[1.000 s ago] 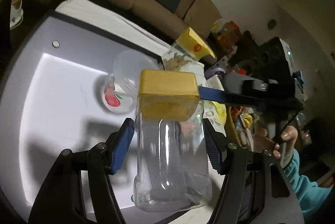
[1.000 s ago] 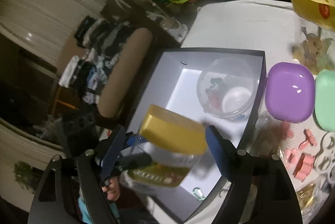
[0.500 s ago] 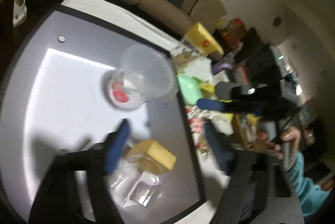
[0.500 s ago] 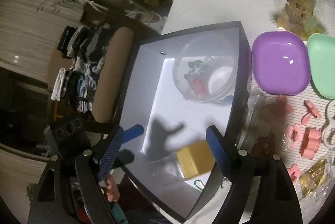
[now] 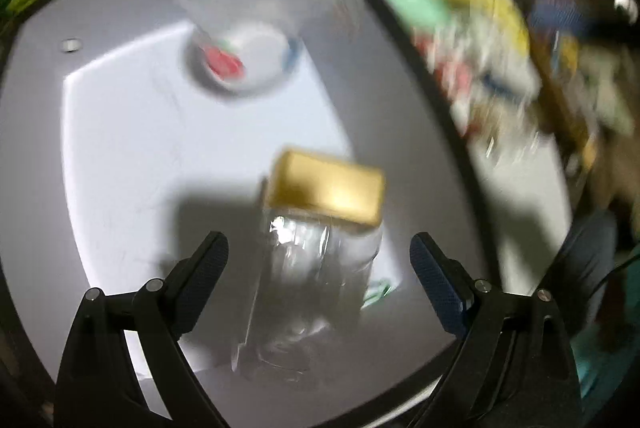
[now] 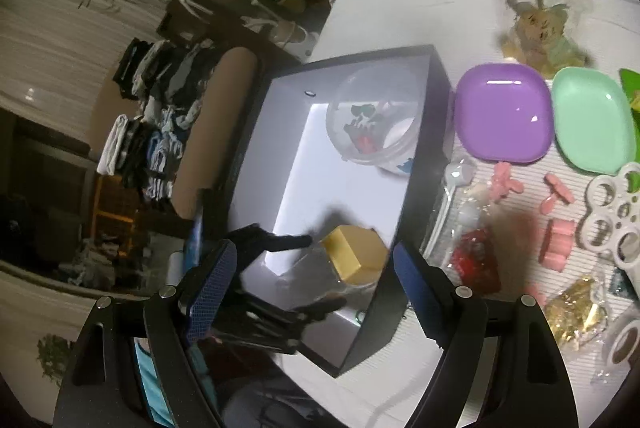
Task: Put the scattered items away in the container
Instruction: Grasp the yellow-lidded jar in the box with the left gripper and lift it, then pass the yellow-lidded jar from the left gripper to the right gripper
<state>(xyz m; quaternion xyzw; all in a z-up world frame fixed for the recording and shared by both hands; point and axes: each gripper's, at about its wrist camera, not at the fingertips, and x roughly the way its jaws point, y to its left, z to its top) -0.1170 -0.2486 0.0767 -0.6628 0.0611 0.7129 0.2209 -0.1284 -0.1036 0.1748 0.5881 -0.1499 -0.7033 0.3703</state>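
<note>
A clear jar with a gold lid (image 5: 320,228) lies on its side on the white floor of the black box (image 5: 120,148), free of my left gripper (image 5: 316,268), which is open and just behind it. A clear round tub (image 5: 248,56) lies further in the box. In the right wrist view the jar (image 6: 354,260) sits at the box's (image 6: 416,188) near corner, with the tub (image 6: 376,124) behind. My right gripper (image 6: 312,292) is open and empty above the box's near end. The left gripper's dark fingers (image 6: 280,242) show beside the jar.
On the table right of the box lie a purple dish (image 6: 502,112), a green dish (image 6: 592,124), pink pieces (image 6: 556,236), a white ringed piece (image 6: 616,216), a red wrapped item (image 6: 476,260), gold wrappers (image 6: 576,312) and a bagged toy (image 6: 536,24). A sofa and clothes are at left.
My left gripper opened and let go of the jar, which dropped into the box and now lies on its side. The left view has swung and blurred.
</note>
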